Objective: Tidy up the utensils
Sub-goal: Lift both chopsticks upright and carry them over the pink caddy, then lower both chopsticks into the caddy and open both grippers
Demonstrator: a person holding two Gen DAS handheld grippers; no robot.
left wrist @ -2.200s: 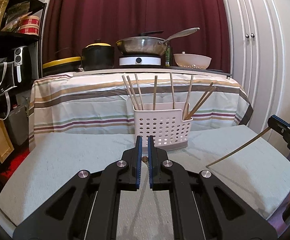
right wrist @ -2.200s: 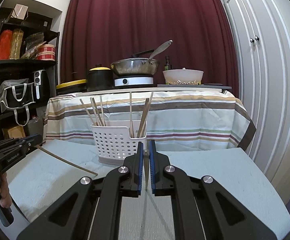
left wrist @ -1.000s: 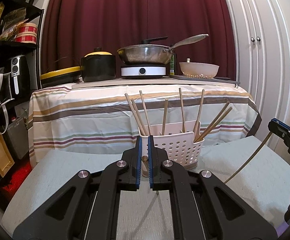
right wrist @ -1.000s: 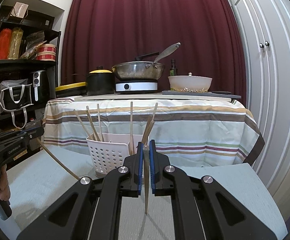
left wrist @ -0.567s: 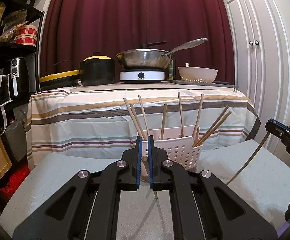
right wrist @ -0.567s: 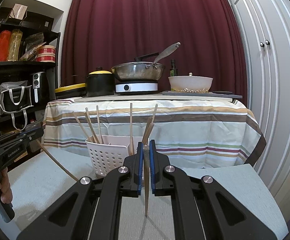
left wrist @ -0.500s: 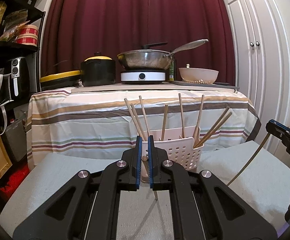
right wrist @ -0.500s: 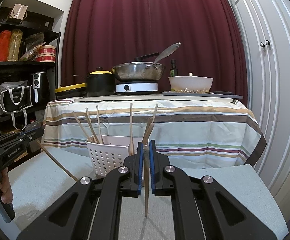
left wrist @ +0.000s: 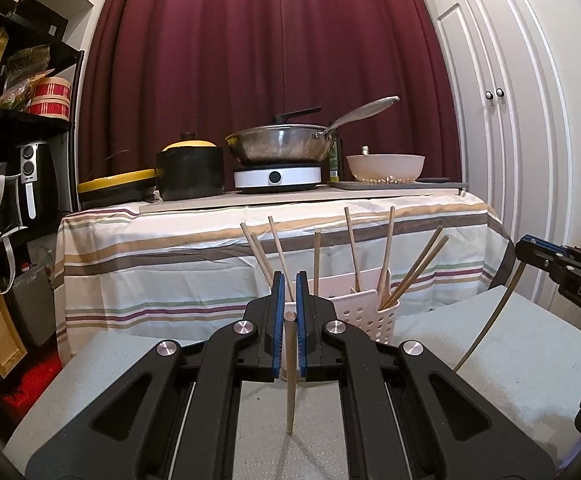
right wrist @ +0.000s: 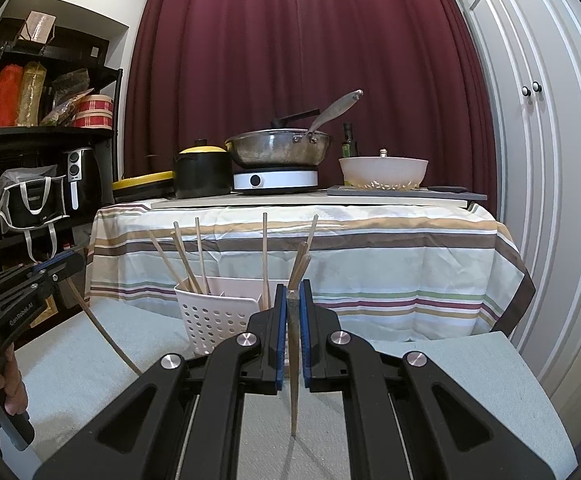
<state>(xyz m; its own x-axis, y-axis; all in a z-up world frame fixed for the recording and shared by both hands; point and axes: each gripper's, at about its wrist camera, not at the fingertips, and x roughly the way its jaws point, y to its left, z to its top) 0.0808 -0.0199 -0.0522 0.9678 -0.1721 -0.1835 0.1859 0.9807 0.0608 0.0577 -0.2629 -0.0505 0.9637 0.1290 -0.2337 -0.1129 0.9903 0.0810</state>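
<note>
Wooden chopsticks: eight upright in white basket point(left wrist: 364, 308) at the desk's point(left wrist: 530, 344) far edge. Left tongs point(left wrist: 289, 312) clamp one chopstick point(left wrist: 290, 380); right tongs point(right wrist: 293, 312) clamp another point(right wrist: 293, 364), both tips down.

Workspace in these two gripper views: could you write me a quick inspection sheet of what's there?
Surface: pale grey padded top, bare around the basket.
Job's things: white perforated basket holding several upright and leaning chopsticks.
Clutter: nothing seen on the grey top.
Grippers: left gripper shut on a chopstick hanging tip down; right gripper shut on another chopstick, also tip down.
Cables: nothing seen.
Surroundings: striped tablecloth, steel pan on a white hob, black pot, bowl, dark red curtain, shelves.
</note>
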